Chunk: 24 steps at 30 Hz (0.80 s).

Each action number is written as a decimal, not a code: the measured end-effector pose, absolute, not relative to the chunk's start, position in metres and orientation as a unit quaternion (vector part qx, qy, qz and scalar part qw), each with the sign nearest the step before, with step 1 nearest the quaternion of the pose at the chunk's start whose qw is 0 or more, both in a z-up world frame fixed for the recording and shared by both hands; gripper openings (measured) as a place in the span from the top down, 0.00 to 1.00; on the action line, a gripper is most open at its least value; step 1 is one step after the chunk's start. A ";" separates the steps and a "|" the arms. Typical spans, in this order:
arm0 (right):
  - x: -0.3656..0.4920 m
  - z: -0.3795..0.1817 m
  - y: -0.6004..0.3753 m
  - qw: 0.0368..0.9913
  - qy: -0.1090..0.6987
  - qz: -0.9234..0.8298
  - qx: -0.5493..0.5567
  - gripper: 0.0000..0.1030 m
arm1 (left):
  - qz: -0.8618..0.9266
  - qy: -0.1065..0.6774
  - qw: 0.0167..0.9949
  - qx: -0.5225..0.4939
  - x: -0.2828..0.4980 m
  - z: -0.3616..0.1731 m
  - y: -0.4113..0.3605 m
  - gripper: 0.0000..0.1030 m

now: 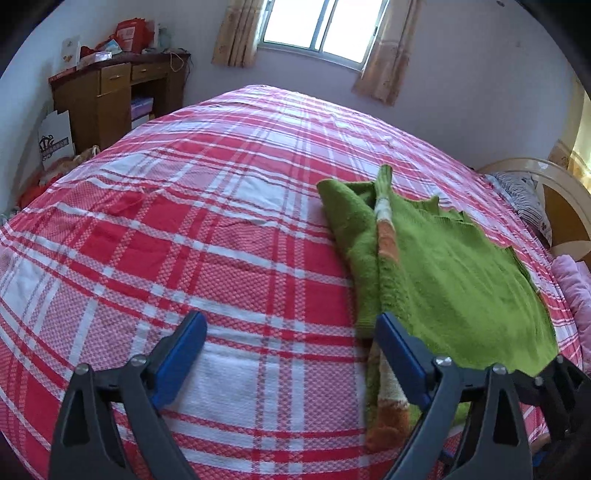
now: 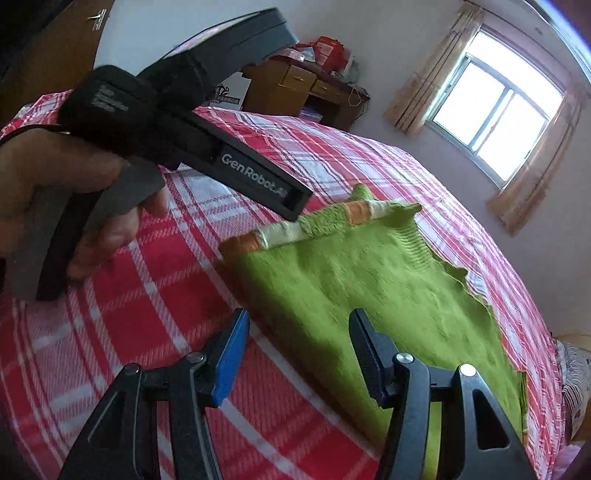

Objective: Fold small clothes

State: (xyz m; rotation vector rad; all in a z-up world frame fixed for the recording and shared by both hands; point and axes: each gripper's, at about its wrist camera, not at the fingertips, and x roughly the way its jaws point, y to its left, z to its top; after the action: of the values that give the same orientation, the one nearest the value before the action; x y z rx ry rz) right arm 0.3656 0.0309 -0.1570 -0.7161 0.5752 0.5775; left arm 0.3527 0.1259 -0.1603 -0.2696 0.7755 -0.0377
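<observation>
A small green knit garment (image 1: 454, 273) with orange and white stripes on its sleeve lies partly folded on the red plaid bed (image 1: 207, 236). My left gripper (image 1: 291, 332) is open and empty, low over the bedsheet, its right finger at the garment's left edge. In the right wrist view the garment (image 2: 365, 288) lies flat with the striped sleeve folded along its far edge. My right gripper (image 2: 299, 332) is open and empty, just above the garment's near left edge. The left gripper's body (image 2: 207, 140), held in a hand, shows at upper left.
A wooden desk (image 1: 114, 96) with clutter stands by the far wall left of the window (image 1: 317, 26). A wooden headboard (image 1: 554, 195) with pillows and pink bedding (image 1: 576, 288) lies at the right. Bags sit on the floor left of the bed.
</observation>
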 end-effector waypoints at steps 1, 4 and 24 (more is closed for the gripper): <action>0.368 -0.159 0.033 0.857 0.274 0.274 -0.340 0.44 | -0.019 0.377 0.917 -0.130 0.353 -0.161 0.126 0.06; 0.370 -0.161 0.037 0.858 0.274 0.267 -0.342 0.44 | -0.019 0.381 0.916 -0.125 0.355 -0.160 0.124 0.04; 0.384 -0.164 0.049 0.863 0.284 0.270 -0.320 0.51 | -0.005 0.401 0.912 -0.089 0.370 -0.156 0.116 0.00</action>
State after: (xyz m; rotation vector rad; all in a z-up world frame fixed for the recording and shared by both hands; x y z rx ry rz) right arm 0.3844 0.0493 -0.1643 -0.6704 0.5960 0.5666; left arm 0.3702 0.1155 -0.1564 -0.1827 0.8268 -0.0094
